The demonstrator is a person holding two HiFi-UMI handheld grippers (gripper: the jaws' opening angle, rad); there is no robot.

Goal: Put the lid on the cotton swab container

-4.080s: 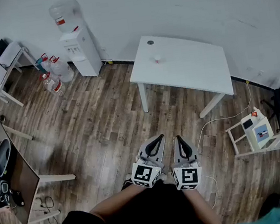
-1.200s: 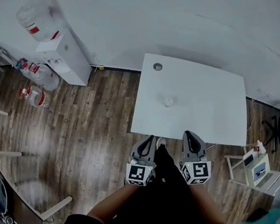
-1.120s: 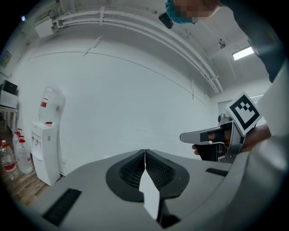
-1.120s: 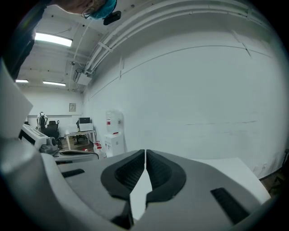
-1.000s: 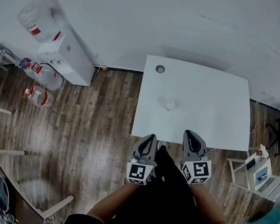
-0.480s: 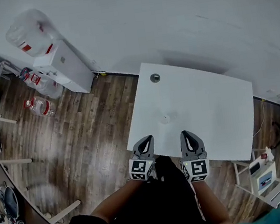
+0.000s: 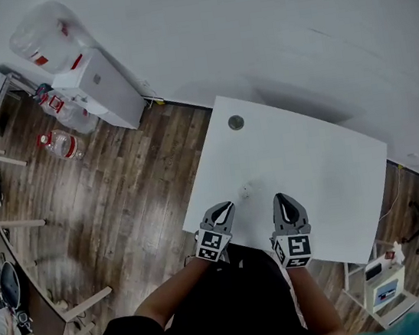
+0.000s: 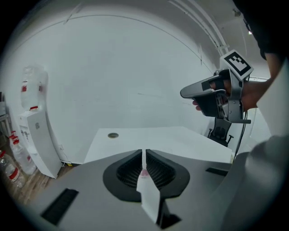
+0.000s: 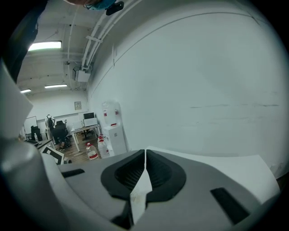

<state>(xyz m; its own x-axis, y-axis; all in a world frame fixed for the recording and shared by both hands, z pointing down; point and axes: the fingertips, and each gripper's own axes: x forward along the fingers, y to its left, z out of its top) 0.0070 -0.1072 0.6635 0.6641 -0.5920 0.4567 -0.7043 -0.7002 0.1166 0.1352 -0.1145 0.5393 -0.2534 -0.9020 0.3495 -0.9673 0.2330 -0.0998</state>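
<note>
So the big change: the walk-up is basically over. A few seconds ago the white table point(image 7: 319, 178) is way across the wood floor. Now the person stands right at its near edge, and both grippers have come down and forward so their tips hang over the tabletop.

The left gripper point(image 7: 222, 210) and right gripper point(image 7: 283, 200) have their jaws pressed together with nothing between them, same as all through the approach. So nothing's been picked up yet. My read is the actual task hasn't started, and the jaws need to open before anything can be grabbed.

The cotton swab container point(image 7: 248, 191) sits on the table just ahead of the grippers, roughly between the two and a bit nearer the left one. It's a tiny, pale, roundish thing that's blurry in the head view. The left gripper view shows a pinkish bit of it through the slit of the closed jaws. Can't tell if it's open or what's inside.

There's also a round grey disc point(image 7: 236, 123) near the table's far corner, well apart from the container. Could be the lid, could just be a cable grommet; I honestly can't tell.
</note>
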